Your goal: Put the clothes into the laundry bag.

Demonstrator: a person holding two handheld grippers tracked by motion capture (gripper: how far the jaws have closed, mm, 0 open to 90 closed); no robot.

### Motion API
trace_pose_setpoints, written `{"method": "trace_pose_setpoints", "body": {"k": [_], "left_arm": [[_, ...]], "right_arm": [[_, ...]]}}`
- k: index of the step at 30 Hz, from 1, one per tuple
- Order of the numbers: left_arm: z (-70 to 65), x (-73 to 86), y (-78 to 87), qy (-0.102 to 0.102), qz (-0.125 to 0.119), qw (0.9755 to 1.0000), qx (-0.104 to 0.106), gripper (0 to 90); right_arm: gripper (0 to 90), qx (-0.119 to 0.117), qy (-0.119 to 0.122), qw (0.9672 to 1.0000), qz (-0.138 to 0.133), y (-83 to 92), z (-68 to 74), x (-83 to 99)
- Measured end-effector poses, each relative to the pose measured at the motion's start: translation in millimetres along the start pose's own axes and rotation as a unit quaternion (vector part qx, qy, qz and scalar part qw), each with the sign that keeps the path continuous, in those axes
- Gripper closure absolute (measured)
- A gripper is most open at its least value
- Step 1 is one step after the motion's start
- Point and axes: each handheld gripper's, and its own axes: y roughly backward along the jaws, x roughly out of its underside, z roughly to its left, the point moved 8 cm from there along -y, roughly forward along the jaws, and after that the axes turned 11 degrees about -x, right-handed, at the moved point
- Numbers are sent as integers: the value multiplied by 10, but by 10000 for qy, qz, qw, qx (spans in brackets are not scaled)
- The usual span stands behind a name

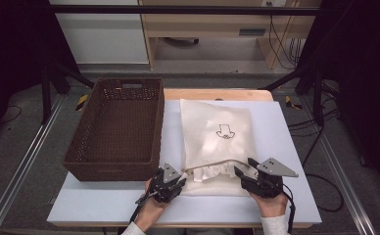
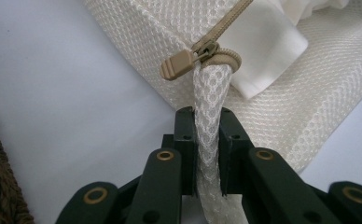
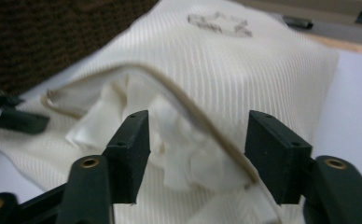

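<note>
The cream-white mesh laundry bag with a beige zipper (image 1: 216,142) lies flat on the pale blue-grey table top (image 1: 286,147), just to the right of the dark brown woven rectangular basket (image 1: 117,127), its unzipped mouth turned toward the person and white folded cloth (image 1: 212,171) spilling a little out of the opening. The left gripper (image 1: 176,182) is clenched on a pinched-up strip of the bag's mesh at the near left corner; in the left gripper view the netting stands squeezed between the two black jaws right below the beige zipper pull (image 2: 178,63), which sits at the end of its track. The right gripper (image 1: 242,171) stands released at the near right side of the mouth: in the right gripper view its jaws are apart, with the beige zipper edge (image 3: 202,116) and the white cloth between them but nothing pressed. By the look of it the bag is light, limp and thin; it will sag, fold and drag rather than keep any shape, and a grip on one layer of netting alone would likely stretch it or let the contents slide out. The mesh gives the pads good bite and is not slippery, while the zipper tape and seamed corner are the firmest parts. The soundest holds, I judge, are the reinforced edge beside the pull, as the left has it, and the opposite end of the zipper tape for the right, so the mouth stays taut and level.
</note>
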Motion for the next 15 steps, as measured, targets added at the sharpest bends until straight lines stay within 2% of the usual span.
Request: {"method": "trace_pose_setpoints", "body": {"k": [3,6,10,12,13,14,15], "left_arm": [[2,6,-8,-7,-40,10000,-29,789],[4,19,-22,87,-61,9999,20,786],[3,20,-21,77,-71,9999,-6,790],[3,21,-20,78,-75,9999,-17,793],[4,21,-20,79,-75,9999,-18,794],[8,21,-21,90,-73,9999,-18,794],[10,21,-20,105,-71,9999,-10,796]], "right_arm": [[373,132,-89,9997,196,22,-34,183],[393,284,-205,9983,456,-12,-100,380],[496,401,-380,9959,723,-62,-168,527],[605,479,-420,9944,841,-68,-187,569],[688,526,-437,9931,948,-72,-204,608],[746,491,-482,9923,1027,-69,-205,632],[858,472,-502,9920,1058,-57,-234,667]]}}
